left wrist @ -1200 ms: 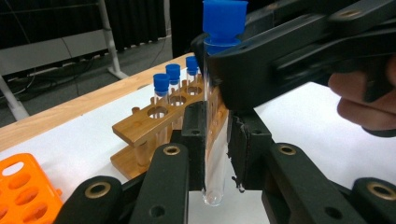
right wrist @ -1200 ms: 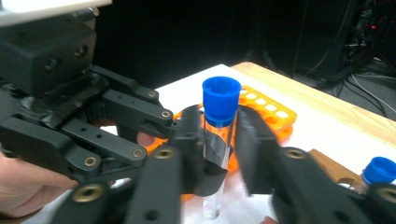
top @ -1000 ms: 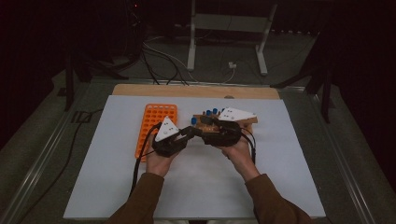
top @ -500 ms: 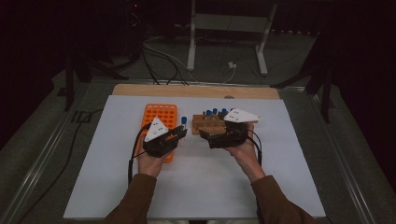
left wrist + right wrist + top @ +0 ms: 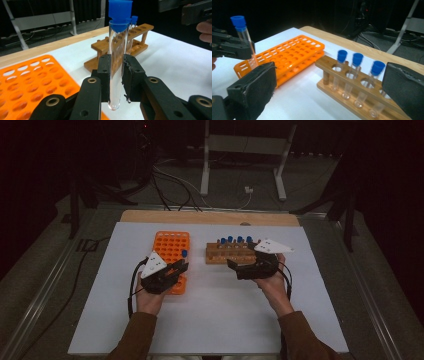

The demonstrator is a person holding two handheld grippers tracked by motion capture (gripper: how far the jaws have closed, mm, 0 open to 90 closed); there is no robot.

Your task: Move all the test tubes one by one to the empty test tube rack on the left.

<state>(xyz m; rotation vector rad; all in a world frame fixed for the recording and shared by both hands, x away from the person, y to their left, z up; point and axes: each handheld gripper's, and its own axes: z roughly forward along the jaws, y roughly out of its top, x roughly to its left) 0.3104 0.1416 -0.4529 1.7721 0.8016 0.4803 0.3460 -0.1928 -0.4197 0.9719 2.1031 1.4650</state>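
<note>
The left gripper (image 5: 116, 75) has its jaws clamped on a clear test tube (image 5: 117, 57) with a blue cap, pads pressing the glass wall about midway down, the tube upright and its rounded bottom hanging free below the pads. The right gripper (image 5: 329, 92) has just been opening; its jaws stand wide with nothing between them, facing the wooden rack (image 5: 352, 92) where more blue-capped tubes stand.

The tube looks light, stiff, smooth and breakable, so a firm but gentle hold on the mid-wall, clear of the cap, seems the sound place.

In the high view the held tube sits over the near right edge of the orange rack (image 5: 172, 251), though which hole lies beneath it is hard to tell. Both racks rest on the white counter (image 5: 215, 320), near each other but apart.
</note>
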